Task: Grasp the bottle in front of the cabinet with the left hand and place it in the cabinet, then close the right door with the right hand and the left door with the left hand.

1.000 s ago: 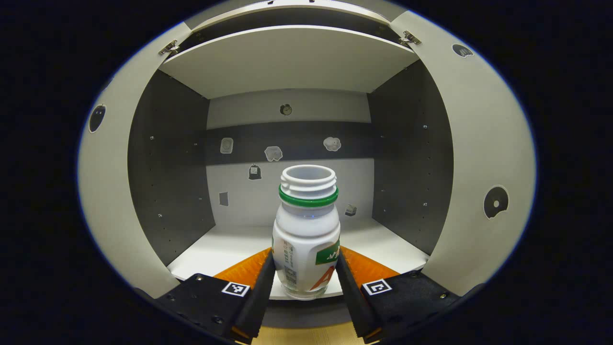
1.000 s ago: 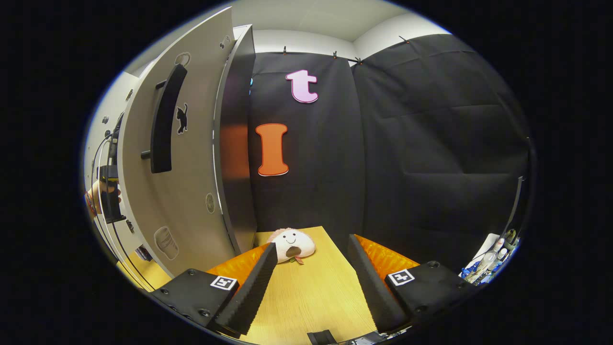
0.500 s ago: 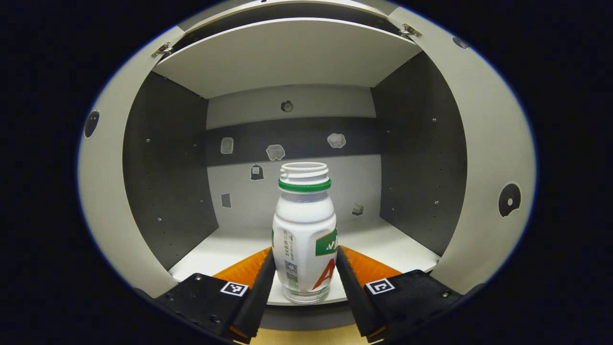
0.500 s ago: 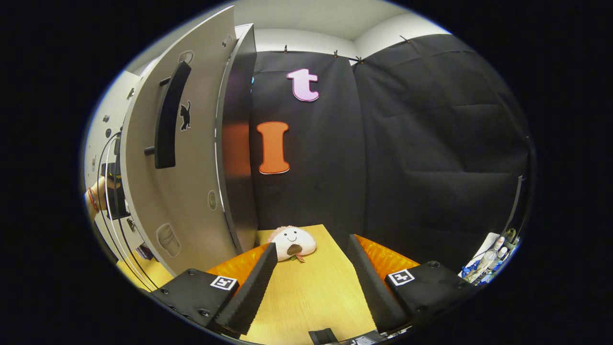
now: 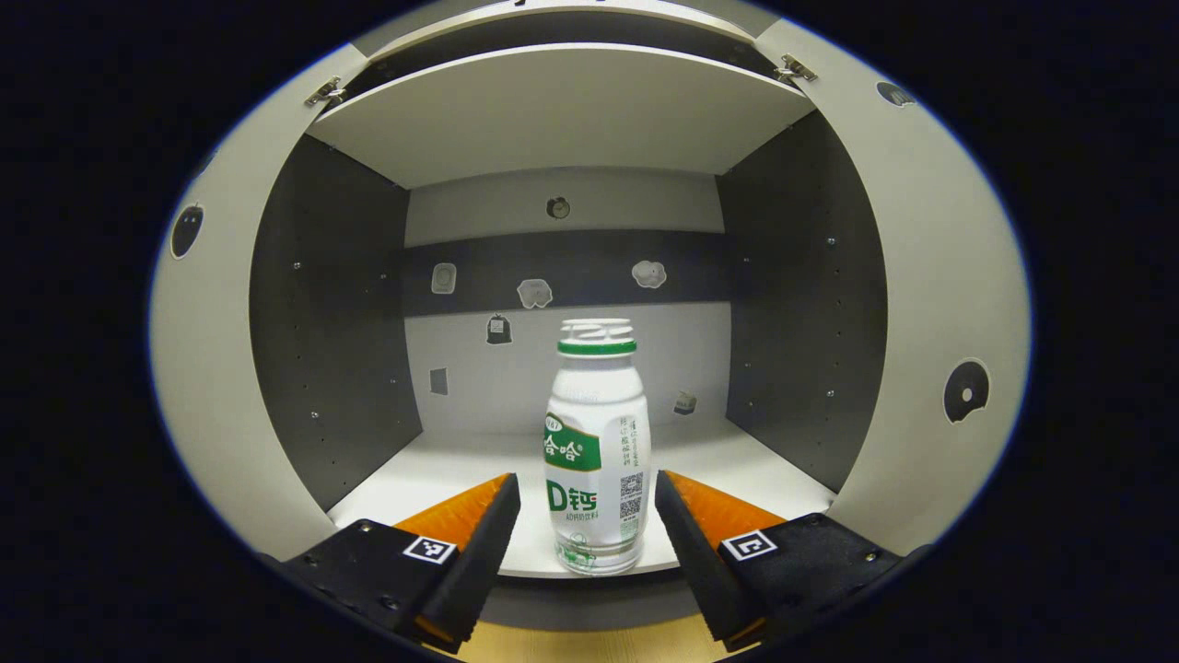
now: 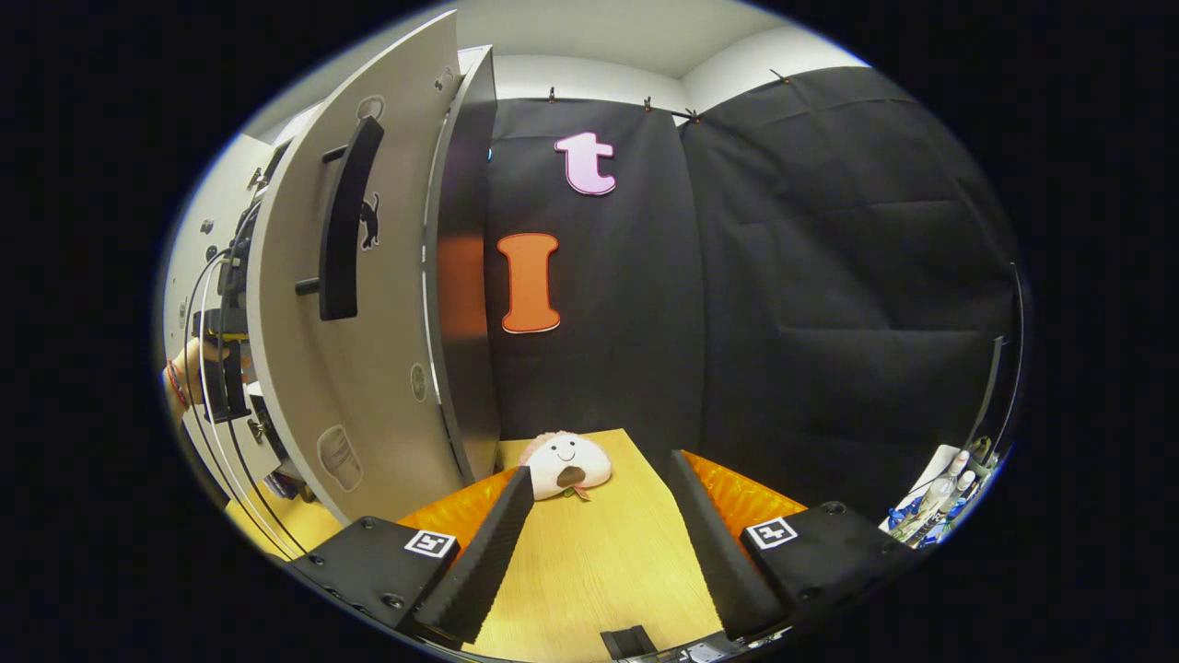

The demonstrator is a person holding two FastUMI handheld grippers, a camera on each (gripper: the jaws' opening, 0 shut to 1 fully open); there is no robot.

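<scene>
In the left gripper view the bottle (image 5: 597, 447) stands upright on the white floor of the cabinet (image 5: 442, 470), very near its front edge and about in the middle between the two grey side walls. The left gripper (image 5: 587, 525) is spread: its two fingers lie at each side of the bottle with a thin gap on both sides, so they do not press it. Behind the bottle the floor is bare up to the back wall, and there is wide room to both walls. A shelf (image 5: 562, 110) closes the space above, well higher than the bottle's open neck. The left door (image 5: 207, 368) and the right door (image 5: 930, 304) both stand open at the sides. In the right gripper view the right gripper (image 6: 599, 516) is spread and holds nothing, over the wooden table (image 6: 589, 571). The right door (image 6: 368, 368) with its black handle (image 6: 343, 230) stands just to its left, edge toward the camera. A small plush toy (image 6: 565, 463) lies on the table near the door's lower corner.
</scene>
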